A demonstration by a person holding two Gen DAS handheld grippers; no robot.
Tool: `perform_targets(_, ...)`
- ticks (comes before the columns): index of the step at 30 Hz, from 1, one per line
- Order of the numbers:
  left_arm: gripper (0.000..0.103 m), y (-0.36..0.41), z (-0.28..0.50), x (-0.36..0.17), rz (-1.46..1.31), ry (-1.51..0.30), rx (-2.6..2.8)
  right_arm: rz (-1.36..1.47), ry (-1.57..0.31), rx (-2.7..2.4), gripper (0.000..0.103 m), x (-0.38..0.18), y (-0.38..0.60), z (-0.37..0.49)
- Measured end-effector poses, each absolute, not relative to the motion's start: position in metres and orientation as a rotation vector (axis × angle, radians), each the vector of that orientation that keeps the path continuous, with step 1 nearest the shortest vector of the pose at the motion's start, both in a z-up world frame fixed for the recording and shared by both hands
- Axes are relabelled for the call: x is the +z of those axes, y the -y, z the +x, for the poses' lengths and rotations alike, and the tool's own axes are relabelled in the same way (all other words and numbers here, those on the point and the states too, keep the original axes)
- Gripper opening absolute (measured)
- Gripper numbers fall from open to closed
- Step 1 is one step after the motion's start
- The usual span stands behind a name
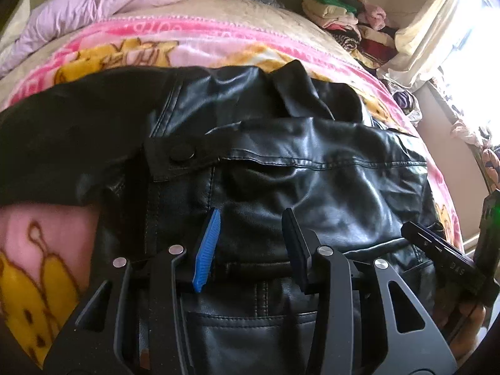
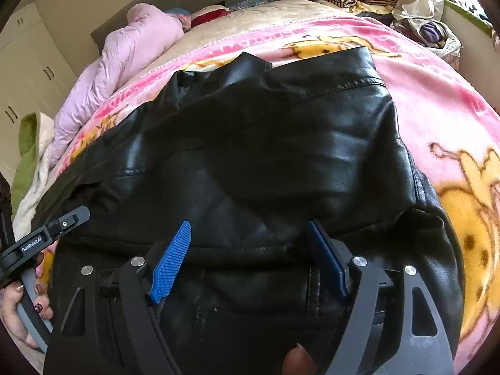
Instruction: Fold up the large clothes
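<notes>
We see the black leather jacket [image 1: 281, 162] spread across the bed's pink cartoon blanket [image 2: 437, 118]. Our left gripper [image 1: 250, 228] and right gripper [image 2: 250, 234] hover with fingers spread wide over its near edge, perhaps grazing it, gripping nothing.

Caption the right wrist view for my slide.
Open right hand-held gripper over a black leather jacket on a pink cartoon blanket.

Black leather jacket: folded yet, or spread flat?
Partly folded: the black leather jacket lies bunched on the pink blanket, a layer doubled over its lower part.
</notes>
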State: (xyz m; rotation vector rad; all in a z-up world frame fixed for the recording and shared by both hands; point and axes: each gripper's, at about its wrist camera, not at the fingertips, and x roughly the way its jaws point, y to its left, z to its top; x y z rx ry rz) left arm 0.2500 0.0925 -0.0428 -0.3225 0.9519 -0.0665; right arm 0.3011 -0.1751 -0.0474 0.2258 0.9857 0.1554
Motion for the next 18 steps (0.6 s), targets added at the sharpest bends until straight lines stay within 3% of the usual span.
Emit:
perform_targets(6, 0.033, -0.094, 0.238, -0.021, -0.332, -0.892, -0.085, 0.244, -0.923, 0.184, 0.081, -0.029, 0.177, 0.29)
perform_targets(9, 0.046, -0.091, 0.233, -0.009, -0.293, -0.868, -0.064, 0.262, -0.89, 0.2, 0.083, -0.018, 0.178, 0.282)
perform_targets(12, 0.05, -0.091, 0.23, 0.0, -0.296, -0.85, -0.062, 0.282, -0.861, 0.218, 0.086, -0.009, 0.177, 0.272)
perform_targets(15, 0.081, -0.09, 0.226, 0.01, -0.284, -0.82, -0.038, 0.284, -0.837, 0.234, 0.091, 0.001, 0.174, 0.263)
perform_targets(18, 0.088, -0.09, 0.221, 0.019, -0.286, -0.792, -0.023, 0.267, -0.807, 0.231, 0.094, 0.01, 0.171, 0.254)
